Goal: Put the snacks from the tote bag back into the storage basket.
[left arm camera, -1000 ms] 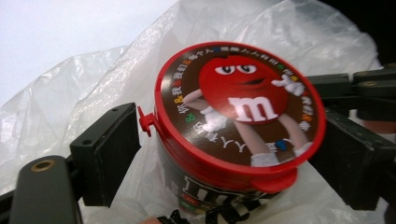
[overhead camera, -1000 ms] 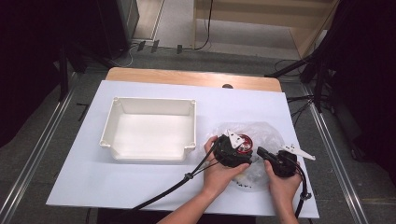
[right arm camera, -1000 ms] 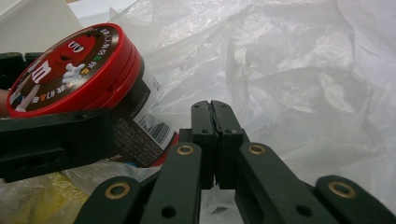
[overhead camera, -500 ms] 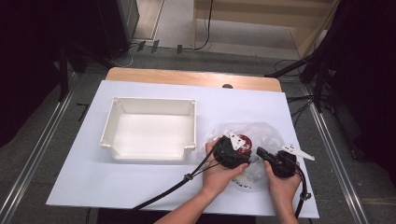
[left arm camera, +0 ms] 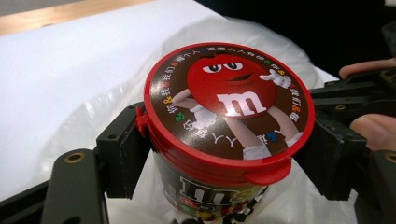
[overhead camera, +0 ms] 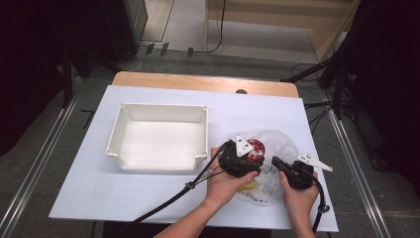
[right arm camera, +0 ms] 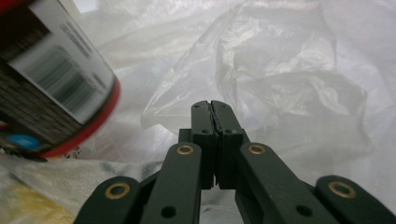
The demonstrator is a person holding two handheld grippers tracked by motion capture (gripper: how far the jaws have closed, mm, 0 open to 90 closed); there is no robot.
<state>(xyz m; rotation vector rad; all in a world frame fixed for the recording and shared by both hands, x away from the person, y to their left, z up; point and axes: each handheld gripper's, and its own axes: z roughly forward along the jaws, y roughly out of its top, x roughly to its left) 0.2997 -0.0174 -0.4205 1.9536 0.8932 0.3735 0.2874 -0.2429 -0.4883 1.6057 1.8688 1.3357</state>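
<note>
Red-lidded candy tub sits clamped between the left gripper jaws inside the clear plastic bag, likely for lifting out; the right gripper pinches the bag, jaws together, holding it down on the table.

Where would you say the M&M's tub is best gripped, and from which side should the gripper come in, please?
Grip the M&M's tub on its round wall just under the red lid, coming in level from the side. The lid's rim juts out, so it should stop jaws from slipping upward. The left gripper already stands so, one jaw on each side. The plastic bag around it looks loose and slippery.
</note>
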